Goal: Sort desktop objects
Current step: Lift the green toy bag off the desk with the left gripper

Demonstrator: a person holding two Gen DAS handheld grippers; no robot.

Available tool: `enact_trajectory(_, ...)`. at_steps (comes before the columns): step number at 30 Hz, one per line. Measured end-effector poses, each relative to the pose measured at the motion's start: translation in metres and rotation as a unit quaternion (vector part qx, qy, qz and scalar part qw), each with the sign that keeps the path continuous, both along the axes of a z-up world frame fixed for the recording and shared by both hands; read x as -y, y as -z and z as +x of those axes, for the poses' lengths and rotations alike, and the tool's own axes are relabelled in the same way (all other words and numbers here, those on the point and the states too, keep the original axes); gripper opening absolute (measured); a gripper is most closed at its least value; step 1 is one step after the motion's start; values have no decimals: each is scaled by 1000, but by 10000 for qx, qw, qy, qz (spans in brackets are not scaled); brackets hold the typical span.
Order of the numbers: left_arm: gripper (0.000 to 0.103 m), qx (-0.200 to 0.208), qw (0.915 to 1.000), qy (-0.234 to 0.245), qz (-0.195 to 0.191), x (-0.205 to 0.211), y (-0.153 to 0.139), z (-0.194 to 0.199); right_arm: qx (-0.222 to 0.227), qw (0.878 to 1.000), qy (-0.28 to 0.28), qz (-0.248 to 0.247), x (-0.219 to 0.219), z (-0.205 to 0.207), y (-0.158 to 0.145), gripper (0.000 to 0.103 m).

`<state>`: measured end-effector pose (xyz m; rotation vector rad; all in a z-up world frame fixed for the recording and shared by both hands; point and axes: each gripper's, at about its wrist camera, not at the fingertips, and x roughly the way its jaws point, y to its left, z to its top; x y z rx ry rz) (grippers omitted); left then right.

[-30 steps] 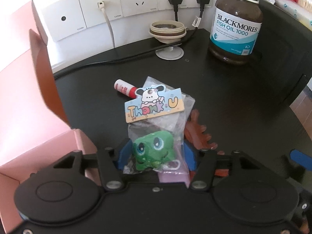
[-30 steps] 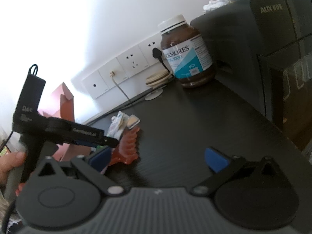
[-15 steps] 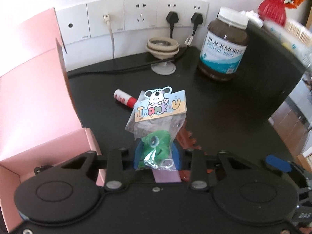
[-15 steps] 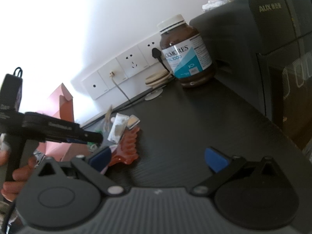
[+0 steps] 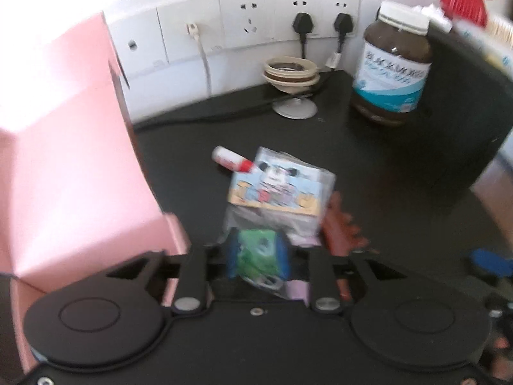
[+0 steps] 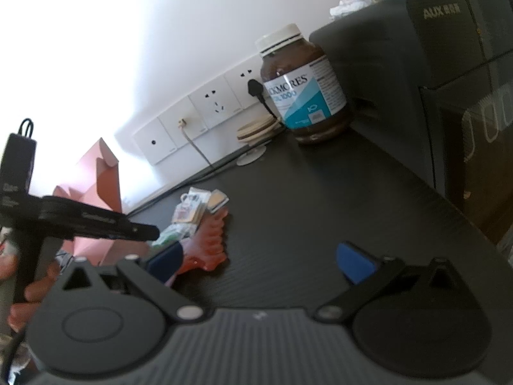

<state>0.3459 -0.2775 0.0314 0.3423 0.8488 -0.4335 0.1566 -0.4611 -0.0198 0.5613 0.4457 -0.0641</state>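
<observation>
While my left gripper (image 5: 258, 256) pinches the toy bag (image 5: 275, 199) above the desk (image 5: 400, 199) and my right gripper (image 6: 259, 258) gapes empty, I judge carrying into the pink box (image 5: 73, 176) comes next.

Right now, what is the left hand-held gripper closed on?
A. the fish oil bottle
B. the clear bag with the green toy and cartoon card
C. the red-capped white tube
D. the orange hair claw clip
B: in the left wrist view the left hand-held gripper has its blue pads pressed against the green toy bag, while the tube, clip and bottle sit free on the desk.
</observation>
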Motion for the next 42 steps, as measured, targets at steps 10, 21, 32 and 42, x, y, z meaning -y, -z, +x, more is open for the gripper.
enact_trajectory(10,78,-76,9997,202,127,12,12,17,5,10000,-8,49,2,0,-1,102)
enact_trajectory(21,87,-361,9944,808,583,26,26,10,19,10000,-37,74,2,0,-1,102)
enact_trajectory(32,35,-648,9970,414,104,9,11,12,26,9999,-39,116,2,0,0,102)
enact_trajectory(42,30,-558,9958,489,-540,-9,-18,1,11,9999,-20,134,1,1,1,102)
